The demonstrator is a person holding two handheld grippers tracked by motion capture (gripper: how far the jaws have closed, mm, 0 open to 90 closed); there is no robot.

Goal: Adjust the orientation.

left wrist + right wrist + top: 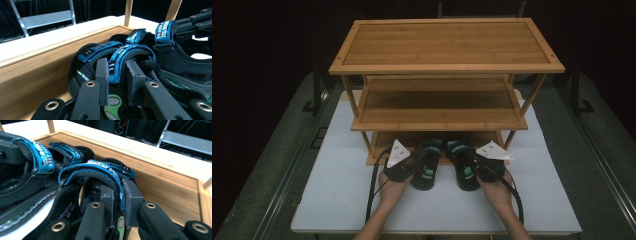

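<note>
Closest to me, both of my hands reach in from the table's near edge, each holding a claw. My left gripper pinches the blue strap of the left sandal; in the left gripper view its two black jaws press that strap between them. My right gripper likewise pinches the blue strap of the right sandal, its jaws closed on the strap's edge in the right gripper view.

Both sandals are black with blue straps and a green patch on the footbed. They lie side by side, toes pointing away from me, heels on the white table and fronts resting on the lowest shelf of a wooden rack.

That rack stands just beyond my hands, with three tiers: the low shelf holding the sandals' fronts, a middle shelf and a top shelf, both bare. Its raised wooden lip runs right beside each sandal.

Beyond it, the room is dark.
</note>
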